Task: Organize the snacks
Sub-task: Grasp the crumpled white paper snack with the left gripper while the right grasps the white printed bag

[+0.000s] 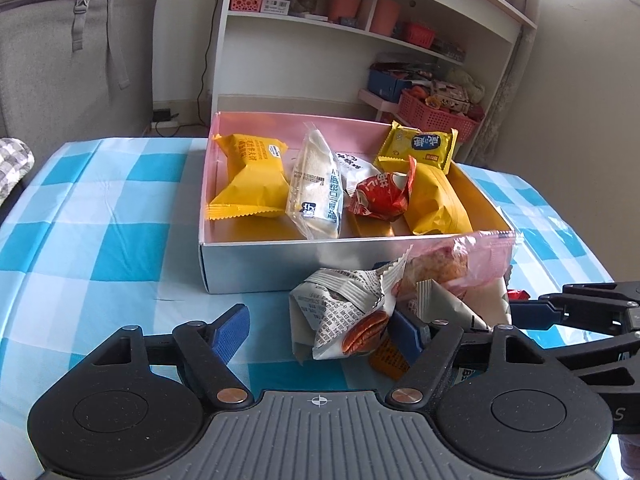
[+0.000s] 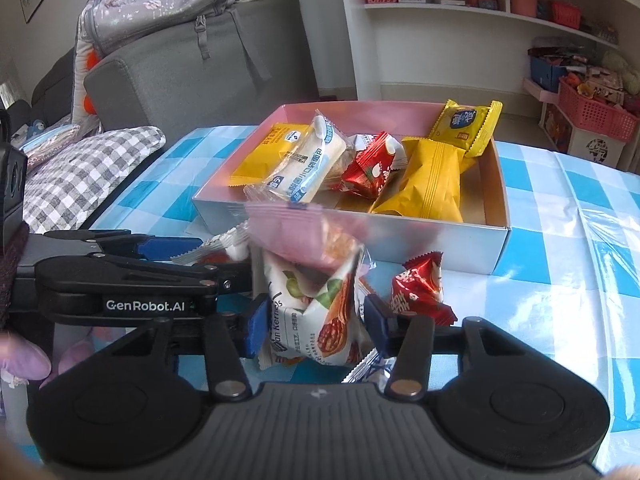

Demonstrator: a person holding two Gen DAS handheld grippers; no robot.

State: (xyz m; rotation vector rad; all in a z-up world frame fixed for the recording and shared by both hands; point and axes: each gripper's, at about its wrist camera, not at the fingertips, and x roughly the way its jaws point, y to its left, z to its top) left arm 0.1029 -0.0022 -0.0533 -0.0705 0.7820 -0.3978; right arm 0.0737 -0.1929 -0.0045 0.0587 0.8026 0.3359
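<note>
Right gripper (image 2: 314,326) jaws pinched close; left gripper (image 1: 320,330) jaws wider.

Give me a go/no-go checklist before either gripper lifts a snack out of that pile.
1. Right gripper grips the white nut packet, pads on both sides: ok.
2. Left gripper grips the newsprint packet: not ok, one pad stands clear of it.
3. Pile free to lift: not ok, the pink packet lies over it and leans on the box.
4. Room in the box: ok, bare floor shows by its near wall.
5. Grippers clear of each other: cannot tell, they sit very close.
</note>
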